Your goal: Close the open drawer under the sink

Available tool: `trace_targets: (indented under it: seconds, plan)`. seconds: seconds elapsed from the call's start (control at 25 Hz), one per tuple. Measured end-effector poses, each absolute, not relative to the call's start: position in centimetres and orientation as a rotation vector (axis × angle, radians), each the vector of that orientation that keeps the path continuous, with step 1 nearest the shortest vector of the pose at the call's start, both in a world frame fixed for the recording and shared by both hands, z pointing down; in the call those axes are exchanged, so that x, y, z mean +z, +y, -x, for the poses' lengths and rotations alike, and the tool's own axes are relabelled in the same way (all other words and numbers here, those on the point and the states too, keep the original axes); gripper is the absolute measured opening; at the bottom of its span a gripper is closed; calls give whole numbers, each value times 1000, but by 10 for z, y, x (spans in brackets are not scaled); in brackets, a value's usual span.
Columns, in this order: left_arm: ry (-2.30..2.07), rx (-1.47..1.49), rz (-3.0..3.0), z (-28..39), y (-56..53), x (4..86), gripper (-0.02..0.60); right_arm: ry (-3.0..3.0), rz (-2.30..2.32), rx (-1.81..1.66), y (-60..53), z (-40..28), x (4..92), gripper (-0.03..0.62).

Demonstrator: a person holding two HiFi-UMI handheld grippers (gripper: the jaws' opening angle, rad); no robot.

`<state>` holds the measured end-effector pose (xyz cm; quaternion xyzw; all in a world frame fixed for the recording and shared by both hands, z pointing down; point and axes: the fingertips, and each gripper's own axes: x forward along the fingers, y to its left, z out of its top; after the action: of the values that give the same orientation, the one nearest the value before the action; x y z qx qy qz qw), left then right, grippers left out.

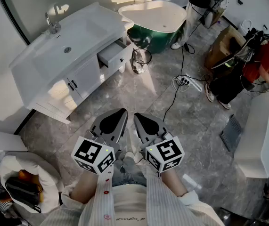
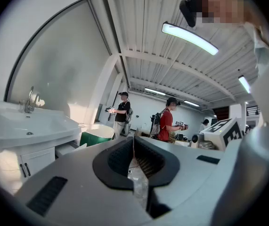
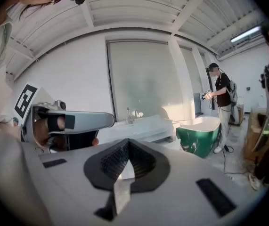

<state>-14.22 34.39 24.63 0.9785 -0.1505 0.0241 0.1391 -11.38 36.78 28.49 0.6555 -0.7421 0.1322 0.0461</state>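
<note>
The white vanity (image 1: 40, 86) with its sink (image 1: 66, 48) stands at the upper left of the head view. One drawer (image 1: 115, 54) at its right end is pulled out. Both grippers hover low over the grey floor, well short of the vanity. My left gripper (image 1: 121, 113) and my right gripper (image 1: 137, 116) sit side by side, tips pointing toward the cabinet. In the left gripper view the left gripper (image 2: 133, 139) has its jaws together with nothing between them. The right gripper (image 3: 126, 142) is likewise shut and empty, with the sink (image 3: 139, 125) far beyond it.
A green and white bathtub (image 1: 155, 20) stands just beyond the drawer, with a wire bin (image 1: 141, 58) beside it. A cable and power strip (image 1: 183, 81) lie on the floor. Two people (image 1: 261, 60) work at the right and far end. A white counter (image 1: 261, 135) is at right.
</note>
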Motion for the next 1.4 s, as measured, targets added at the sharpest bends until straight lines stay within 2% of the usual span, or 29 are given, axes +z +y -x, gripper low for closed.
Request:
trace_targets:
  seconds: [0.84, 1.4]
  plan:
    - [-554, 50, -2835, 141, 357, 245, 20, -2334, -1979, 379, 382, 100, 281, 9]
    - [-537, 58, -2831, 104, 276, 255, 20, -2294, -1978, 441, 305, 65, 300, 9]
